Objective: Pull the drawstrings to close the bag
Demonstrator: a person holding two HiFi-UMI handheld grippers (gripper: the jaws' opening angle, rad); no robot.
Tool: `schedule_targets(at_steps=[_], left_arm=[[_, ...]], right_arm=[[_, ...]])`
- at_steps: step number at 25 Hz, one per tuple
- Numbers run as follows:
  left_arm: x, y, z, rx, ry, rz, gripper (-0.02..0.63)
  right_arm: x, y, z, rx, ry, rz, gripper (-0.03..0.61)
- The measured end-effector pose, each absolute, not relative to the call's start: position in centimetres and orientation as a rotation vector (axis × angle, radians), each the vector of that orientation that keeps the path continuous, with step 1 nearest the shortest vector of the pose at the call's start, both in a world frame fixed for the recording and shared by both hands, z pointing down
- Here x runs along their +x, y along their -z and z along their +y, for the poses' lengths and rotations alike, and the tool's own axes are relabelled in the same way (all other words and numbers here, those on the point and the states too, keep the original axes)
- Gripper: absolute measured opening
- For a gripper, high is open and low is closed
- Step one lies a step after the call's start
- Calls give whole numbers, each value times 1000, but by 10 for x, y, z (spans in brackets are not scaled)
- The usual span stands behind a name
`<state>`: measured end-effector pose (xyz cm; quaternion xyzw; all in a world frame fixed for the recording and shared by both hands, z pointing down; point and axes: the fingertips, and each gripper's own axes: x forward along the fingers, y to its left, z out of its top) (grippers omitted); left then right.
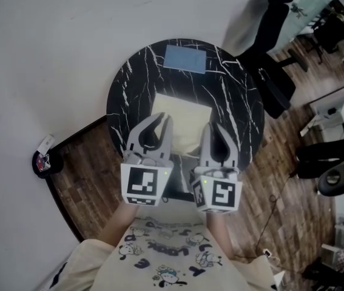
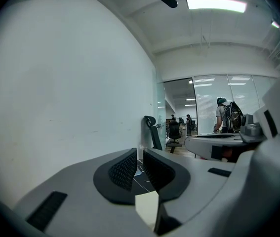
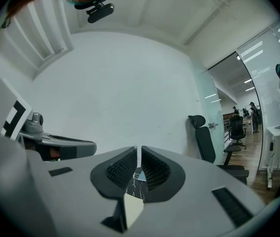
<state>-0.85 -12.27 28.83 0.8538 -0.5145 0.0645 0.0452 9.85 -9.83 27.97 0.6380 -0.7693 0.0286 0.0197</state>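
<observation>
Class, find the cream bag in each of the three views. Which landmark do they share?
Head view: cream bag at the picture's centre.
Left gripper view: bottom centre, showing through the gap below the jaws.
Right gripper view: bottom centre, likewise.
Shared landmark: the black office chair.

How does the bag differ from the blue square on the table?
The bag is cream, the blue square blue. The bag is the larger of the two. The bag lies mid-table, its near edge out of sight in the head view; the blue square lies by the far rim, fully in view. Both lie flat on the round black table.
</observation>
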Motion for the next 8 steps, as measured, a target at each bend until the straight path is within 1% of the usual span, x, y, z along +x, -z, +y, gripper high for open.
schedule_targets(at_steps=[8], left_arm=[[-15,-292,-124,2567,-204,-1566,75]], right_arm=[[99,-281,-102,1976,-94,-2377,38]])
